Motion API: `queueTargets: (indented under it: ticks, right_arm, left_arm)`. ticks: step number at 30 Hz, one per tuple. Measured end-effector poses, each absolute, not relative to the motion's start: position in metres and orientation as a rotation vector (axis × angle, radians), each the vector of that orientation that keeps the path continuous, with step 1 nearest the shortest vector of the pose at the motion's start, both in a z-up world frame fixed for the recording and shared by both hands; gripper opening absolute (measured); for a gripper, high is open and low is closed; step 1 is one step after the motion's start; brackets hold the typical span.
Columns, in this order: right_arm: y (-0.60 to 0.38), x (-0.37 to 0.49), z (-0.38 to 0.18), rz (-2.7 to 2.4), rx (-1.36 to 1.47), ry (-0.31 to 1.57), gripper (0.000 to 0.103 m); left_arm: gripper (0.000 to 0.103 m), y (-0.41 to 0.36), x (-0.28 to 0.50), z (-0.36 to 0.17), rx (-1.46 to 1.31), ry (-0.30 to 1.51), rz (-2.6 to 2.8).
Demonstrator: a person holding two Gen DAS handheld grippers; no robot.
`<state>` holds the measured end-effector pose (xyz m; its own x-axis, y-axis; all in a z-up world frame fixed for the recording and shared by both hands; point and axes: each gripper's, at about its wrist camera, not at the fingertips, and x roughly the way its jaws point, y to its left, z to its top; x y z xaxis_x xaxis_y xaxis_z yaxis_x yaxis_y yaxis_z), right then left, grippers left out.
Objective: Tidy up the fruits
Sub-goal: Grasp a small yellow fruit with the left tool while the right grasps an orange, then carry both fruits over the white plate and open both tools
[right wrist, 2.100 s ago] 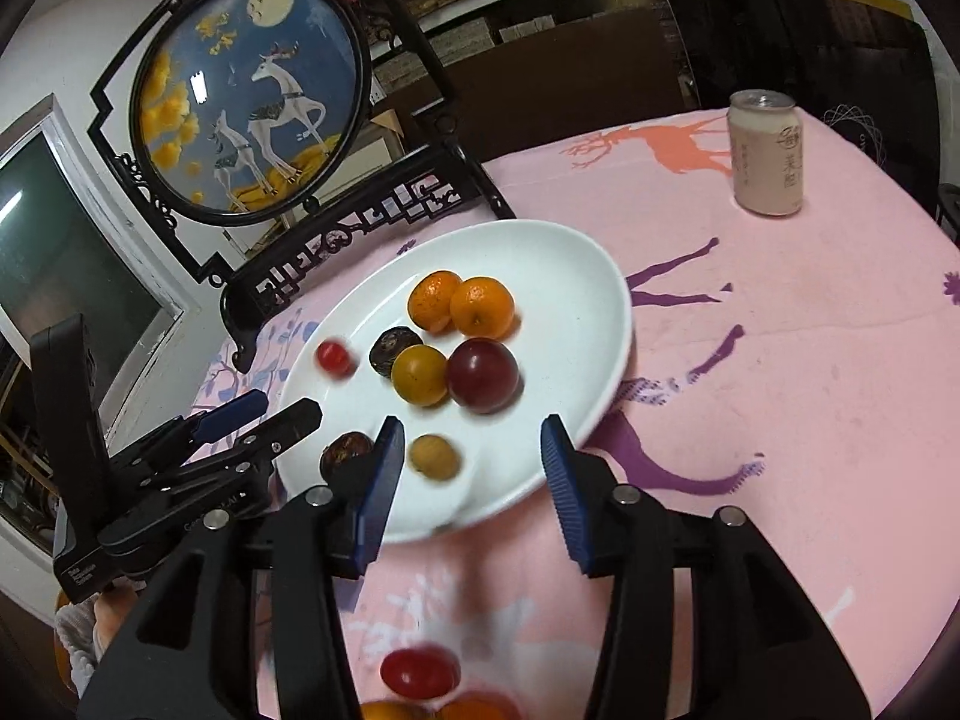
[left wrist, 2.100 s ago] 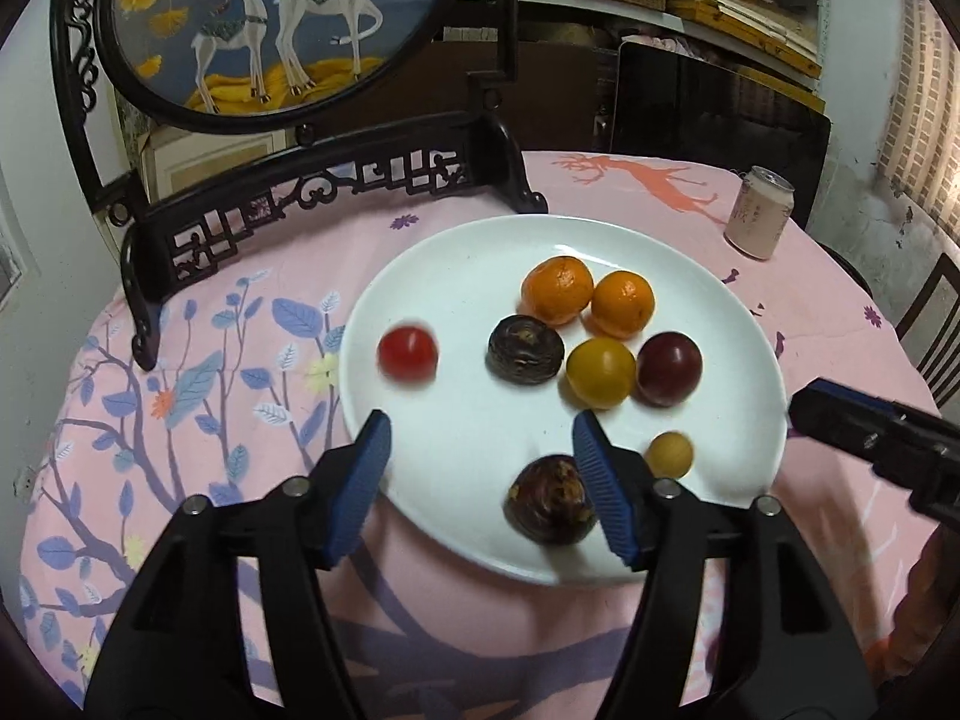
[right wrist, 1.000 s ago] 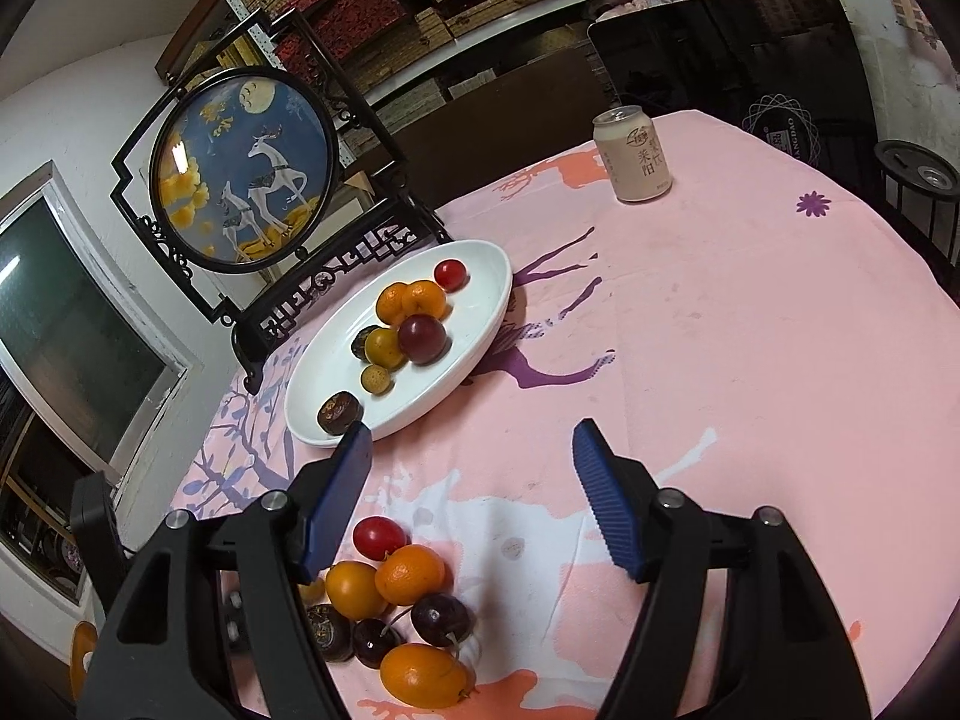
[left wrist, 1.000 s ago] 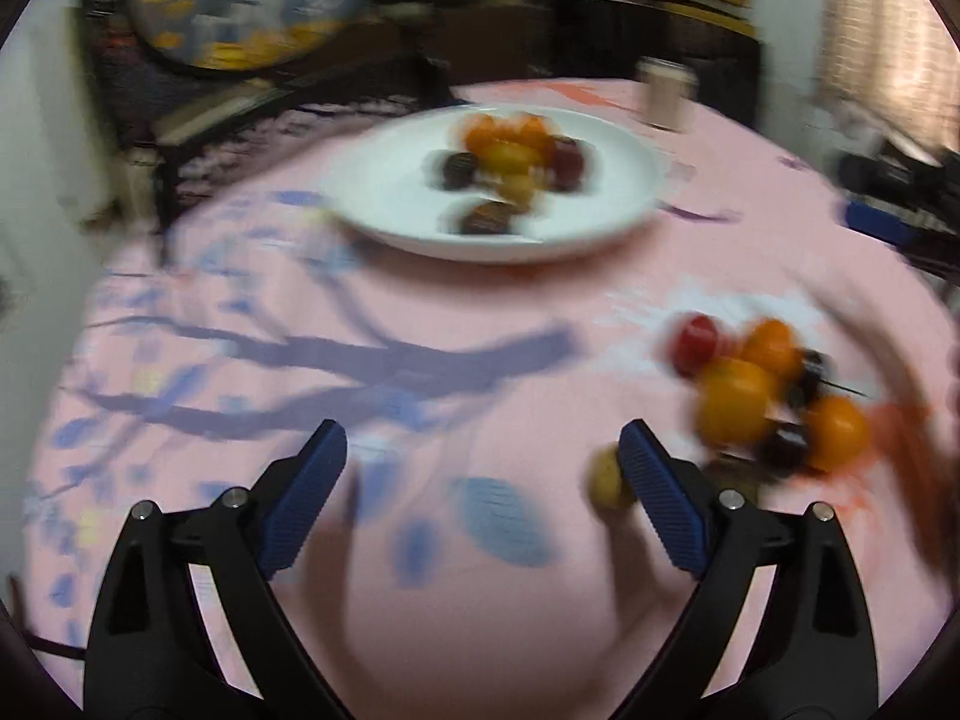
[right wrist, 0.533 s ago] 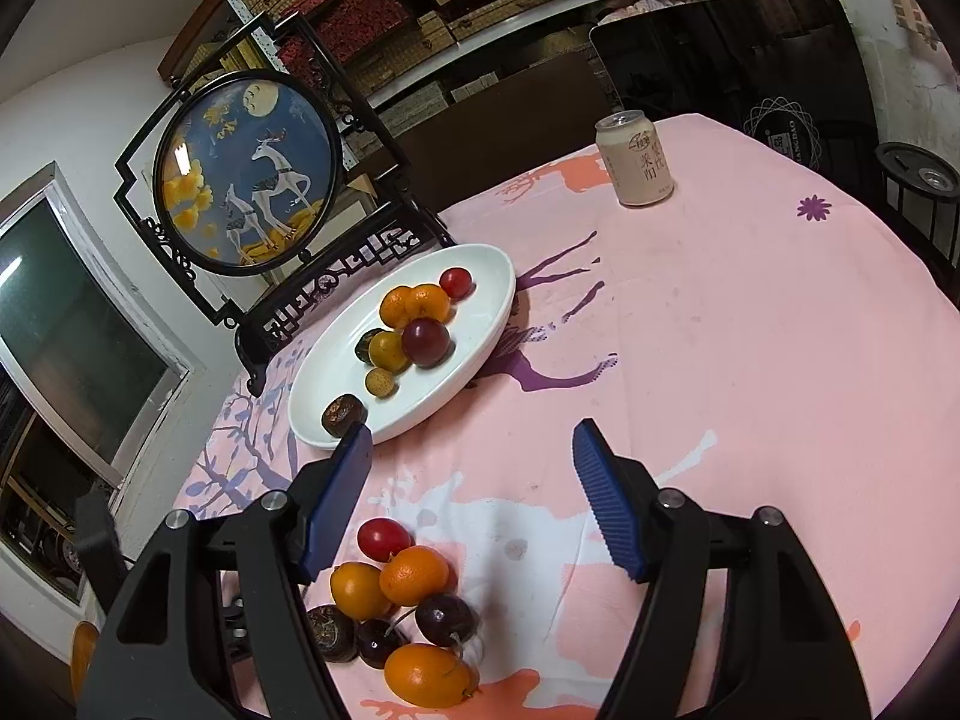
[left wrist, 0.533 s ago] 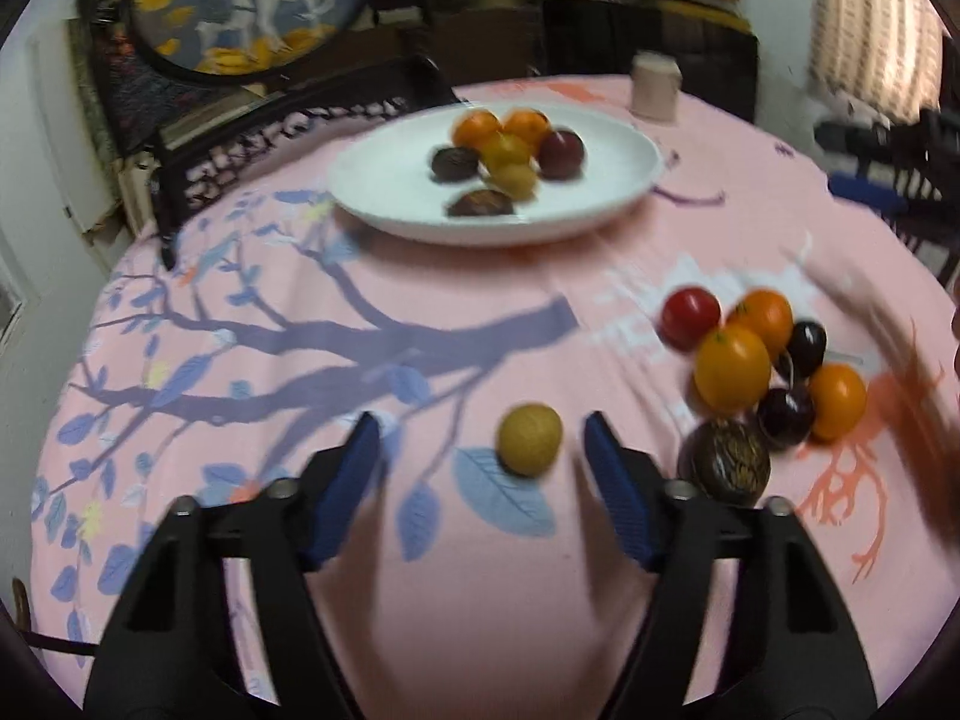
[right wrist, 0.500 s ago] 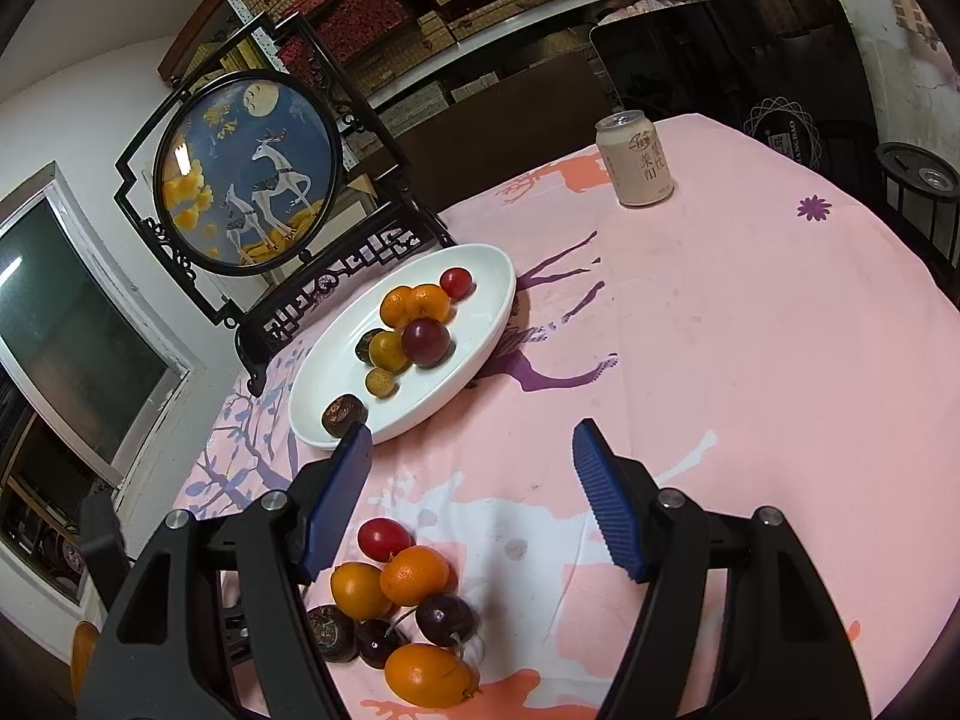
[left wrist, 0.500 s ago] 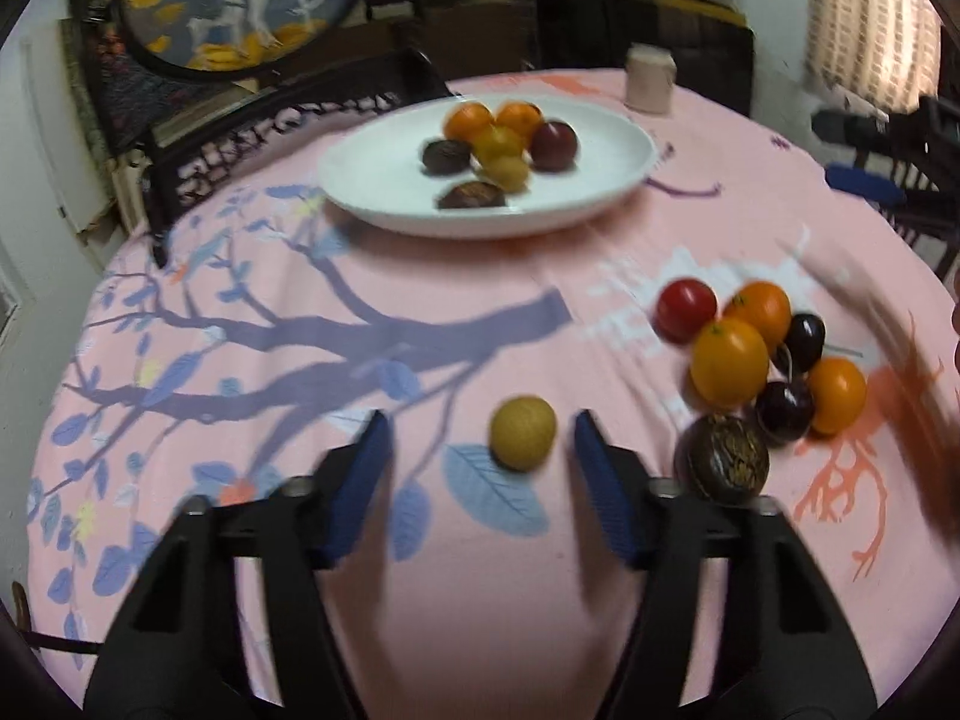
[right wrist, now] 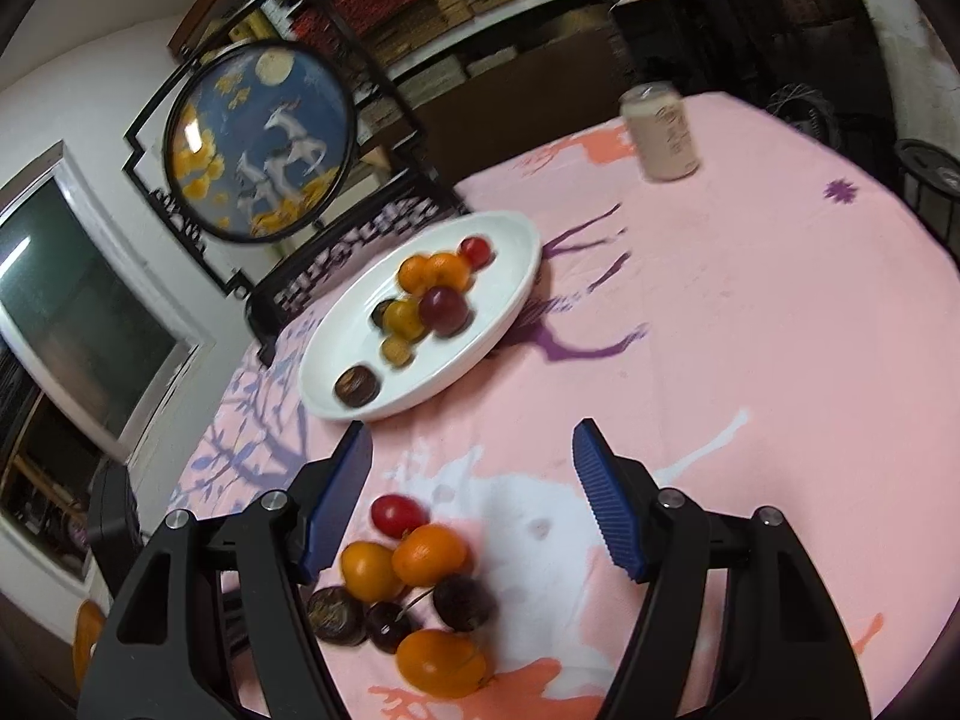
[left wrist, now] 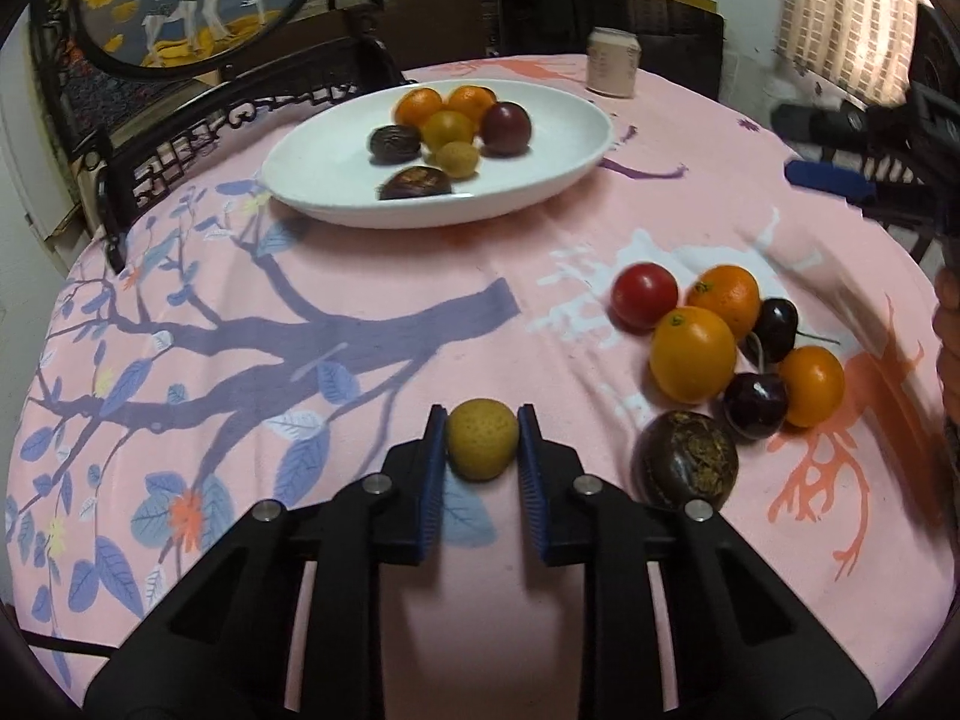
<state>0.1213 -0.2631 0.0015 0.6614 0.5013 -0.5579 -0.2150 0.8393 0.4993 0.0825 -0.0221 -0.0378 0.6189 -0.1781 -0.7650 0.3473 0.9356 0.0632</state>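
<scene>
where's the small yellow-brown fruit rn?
Left wrist view, bottom centre: the small yellow-brown fruit sits clamped in the left gripper, left of the dark wrinkled fruit.

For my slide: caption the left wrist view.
Left gripper shut on small yellow fruit; white plate of fruit beyond.

Glossy white ceramic plate [left wrist: 540, 180]; matt pink printed cloth [left wrist: 360, 300] covering the worktop; rough-skinned small yellow-brown fruit [left wrist: 482, 446].

Black claw [left wrist: 482, 441], ribbed blue pads [left wrist: 433, 468]
</scene>
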Motion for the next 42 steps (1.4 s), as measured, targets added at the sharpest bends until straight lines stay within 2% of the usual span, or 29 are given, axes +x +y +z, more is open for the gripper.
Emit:
queueTargets:
  ticks: [6, 10, 12, 19, 20, 21, 22, 42]
  right_arm:
    - [-0.243, 0.111, -0.01, 0.5, 0.362, 0.815, 0.069]
    - [-0.235, 0.108, -0.019, 0.522, 0.334, 0.858, 0.061]
    - [-0.229, 0.111, -0.025, 0.536, 0.322, 0.886, 0.053]
    - [-0.213, 0.114, -0.038, 0.533, 0.253, 0.927, 0.051]
    - [-0.214, 0.116, -0.038, 0.532, 0.254, 0.923, 0.047]
    - [-0.214, 0.116, -0.039, 0.528, 0.254, 0.922, 0.038]
    - [-0.214, 0.116, -0.041, 0.531, 0.257, 0.933, 0.037]
    - [-0.251, 0.123, -0.034, 0.427, 0.371, 0.877, 0.036]
  left_arm:
    - [0.024, -0.004, 0.088, -0.032, 0.152, 0.848, -0.252]
    - [0.024, -0.005, 0.09, -0.035, 0.158, 0.863, -0.246]
    - [0.024, -0.006, 0.091, -0.037, 0.165, 0.868, -0.244]
    - [0.024, -0.007, 0.093, -0.039, 0.175, 0.871, -0.244]
    - [0.024, -0.008, 0.093, -0.039, 0.178, 0.871, -0.243]
    - [0.024, -0.008, 0.094, -0.039, 0.178, 0.871, -0.244]
    - [0.024, -0.008, 0.094, -0.039, 0.177, 0.871, -0.245]
    - [0.024, 0.002, 0.097, -0.038, 0.128, 0.871, -0.223]
